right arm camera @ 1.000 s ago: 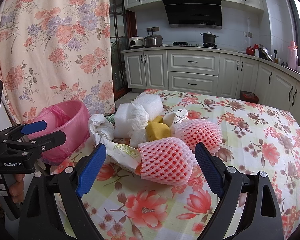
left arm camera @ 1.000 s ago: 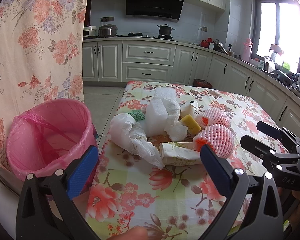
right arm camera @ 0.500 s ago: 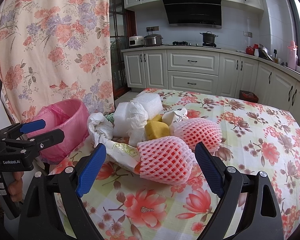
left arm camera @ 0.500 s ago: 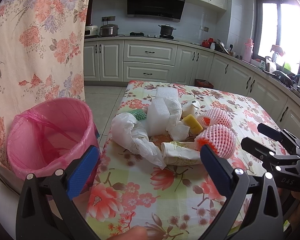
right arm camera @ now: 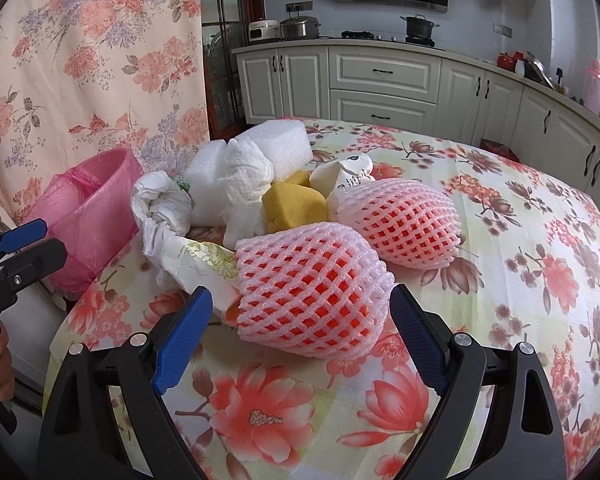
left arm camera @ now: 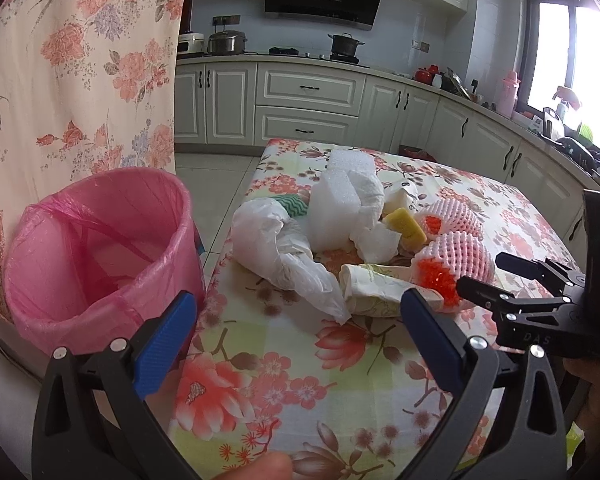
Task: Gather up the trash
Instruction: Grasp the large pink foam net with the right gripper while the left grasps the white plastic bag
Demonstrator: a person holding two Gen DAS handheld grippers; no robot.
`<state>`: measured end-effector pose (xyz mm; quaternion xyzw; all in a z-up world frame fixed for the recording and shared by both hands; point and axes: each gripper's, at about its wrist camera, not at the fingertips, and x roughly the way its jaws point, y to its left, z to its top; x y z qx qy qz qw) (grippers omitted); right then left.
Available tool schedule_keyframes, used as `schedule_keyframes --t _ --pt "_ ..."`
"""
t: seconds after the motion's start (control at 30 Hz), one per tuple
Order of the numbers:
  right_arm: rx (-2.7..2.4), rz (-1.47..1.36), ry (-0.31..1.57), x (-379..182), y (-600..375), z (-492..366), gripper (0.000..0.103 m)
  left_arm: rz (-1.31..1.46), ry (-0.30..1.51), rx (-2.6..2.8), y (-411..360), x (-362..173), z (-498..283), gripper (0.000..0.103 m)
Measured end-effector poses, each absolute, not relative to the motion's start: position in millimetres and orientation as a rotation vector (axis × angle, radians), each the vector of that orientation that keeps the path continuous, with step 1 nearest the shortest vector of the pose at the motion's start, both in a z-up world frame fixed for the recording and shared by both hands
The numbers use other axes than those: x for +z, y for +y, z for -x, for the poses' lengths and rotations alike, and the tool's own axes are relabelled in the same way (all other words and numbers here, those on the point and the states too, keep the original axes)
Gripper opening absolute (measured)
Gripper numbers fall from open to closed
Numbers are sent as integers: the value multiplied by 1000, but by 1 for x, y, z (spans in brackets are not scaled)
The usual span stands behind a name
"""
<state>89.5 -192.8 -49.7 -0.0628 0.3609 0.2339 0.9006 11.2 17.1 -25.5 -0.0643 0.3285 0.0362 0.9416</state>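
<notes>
Pink foam-net sleeve (right arm camera: 312, 292), orange inside; both grippers (right arm camera: 300, 320) (left arm camera: 300, 328) wide apart, empty.

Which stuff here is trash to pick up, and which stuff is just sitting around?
For the job:
pink bin
two foam fruit nets
white plastic bag
foam blocks
crumpled tissue
yellow sponge
right gripper, open

Just there:
pots on the counter
floral curtain
pink bottle

floral table (right arm camera: 520, 240), trash pile (right arm camera: 284, 208) on it
</notes>
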Motion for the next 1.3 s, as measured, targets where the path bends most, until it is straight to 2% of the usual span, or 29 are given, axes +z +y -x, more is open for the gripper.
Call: schedule_keyframes --t 0.33,0.53,0.7,0.8,0.97,1.0,1.03,1.13,1.3 --pt "504 163 823 -66 -182 -119 84 170 719 43 17 -45 -28 98" --pt "500 178 843 -72 -181 -125 62 209 745 16 17 -52 -37 98" --pt "500 164 828 -71 -185 -122 48 228 756 -39 7 -53 -48 97" --pt "496 151 821 -69 -188 -120 44 251 767 -51 7 -54 -55 90" --pt "493 143 805 -65 -193 -115 38 281 762 5 17 -52 -64 89" --pt "493 141 802 -64 -193 -114 38 277 763 22 18 -51 -66 88" --pt "493 139 799 -64 -194 -113 37 273 768 40 20 -50 -70 82" --pt "490 130 781 -59 -196 -110 36 298 805 85 25 -52 -81 76" --pt "486 116 752 -49 -200 -106 35 395 853 130 34 -62 -95 71"
